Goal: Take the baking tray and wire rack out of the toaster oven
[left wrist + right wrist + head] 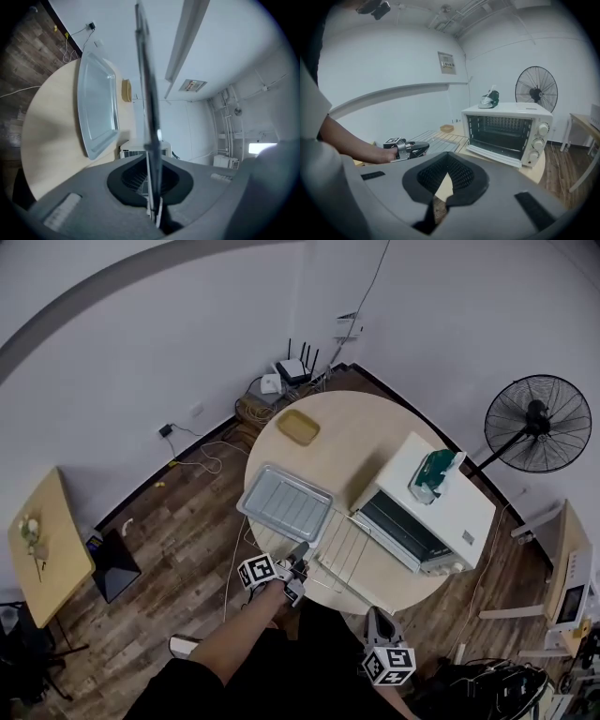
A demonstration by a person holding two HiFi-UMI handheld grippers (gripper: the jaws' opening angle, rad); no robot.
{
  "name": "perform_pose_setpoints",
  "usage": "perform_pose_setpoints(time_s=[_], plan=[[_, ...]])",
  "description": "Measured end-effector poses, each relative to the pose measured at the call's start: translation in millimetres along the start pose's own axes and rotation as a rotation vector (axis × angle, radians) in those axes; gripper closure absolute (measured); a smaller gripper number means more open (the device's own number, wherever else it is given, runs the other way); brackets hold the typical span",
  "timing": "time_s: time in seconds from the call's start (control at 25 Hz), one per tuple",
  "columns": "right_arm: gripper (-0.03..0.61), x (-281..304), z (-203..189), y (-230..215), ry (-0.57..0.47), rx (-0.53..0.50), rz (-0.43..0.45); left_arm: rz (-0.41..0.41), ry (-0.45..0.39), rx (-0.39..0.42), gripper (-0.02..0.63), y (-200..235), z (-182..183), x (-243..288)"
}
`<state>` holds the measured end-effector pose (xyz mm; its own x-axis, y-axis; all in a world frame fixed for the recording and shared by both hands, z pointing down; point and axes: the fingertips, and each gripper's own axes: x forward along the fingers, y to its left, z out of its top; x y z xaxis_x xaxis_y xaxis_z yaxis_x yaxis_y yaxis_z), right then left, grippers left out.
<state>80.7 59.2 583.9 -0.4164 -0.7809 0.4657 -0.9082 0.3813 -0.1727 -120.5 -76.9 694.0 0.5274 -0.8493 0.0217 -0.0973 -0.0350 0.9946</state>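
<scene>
Wire rack (345, 557) looks like a light, stiff piece to me: thin silvery rods in a flat rectangular frame with a row of parallel bars across it. It shouldn't flex or weigh much. Bare metal rod is slick though, and with one narrow pinch on the rim I'd expect it to want to swivel or droop at the far end. Best place to grab is where it's held now, roughly mid-way along the near edge bar, so the rack hangs balanced on both sides. The left tool (298, 559) is clamped on that near edge, and from its own view the rack (149, 117) is edge-on, just a thin dark line running straight out from between the pressed-together pads. It stretches forward from the tool with its far edge right by the dropped-open door of the toaster oven (427, 512), so it looks out of the cavity. I can't tell if it rests on the bench (347, 437) or floats just above it. Baking tray (286, 502) is a shallow grey rectangle with a raised rim, sitting flat on the bench ahead and to the left of the left tool, just beside the rack. So that half of the job looks done. The right tool (375, 617) hangs back off the bench edge, facing the oven, with its jaws pretty much together and nothing between them.
</scene>
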Motion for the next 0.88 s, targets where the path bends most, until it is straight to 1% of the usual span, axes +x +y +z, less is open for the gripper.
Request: perform_pose_setpoints(time_s=[0.2, 0.32, 0.4, 0.56, 0.76, 0.88], plan=[[0.578, 37.1, 20.2, -11.8, 0.021, -0.017, 0.053, -0.01, -0.057, 0.001, 0.595, 3.1, 36.2, 16.1], [0.578, 60.6, 34.2, -15.3, 0.024, -0.037, 0.093, 0.012, -0.072, 0.016, 0.595, 6.8, 56.0, 25.0], [0.578, 76.4, 40.8, -23.0, 0.03, -0.032, 0.109, 0.03, -0.082, 0.021, 0.595, 11.3, 67.5, 31.1], [0.578, 99.8, 52.8, -41.0, 0.043, -0.018, 0.122, 0.062, -0.096, 0.018, 0.595, 21.2, 80.5, 41.4], [0.578, 123.5, 60.6, -59.2, 0.067, -0.02, 0.142, 0.121, -0.082, 0.026, 0.595, 43.8, 95.4, 52.6], [0.578, 130.8, 60.1, -73.0, 0.095, -0.023, 0.132, 0.147, -0.098, 0.005, 0.595, 58.0, 105.2, 57.2]])
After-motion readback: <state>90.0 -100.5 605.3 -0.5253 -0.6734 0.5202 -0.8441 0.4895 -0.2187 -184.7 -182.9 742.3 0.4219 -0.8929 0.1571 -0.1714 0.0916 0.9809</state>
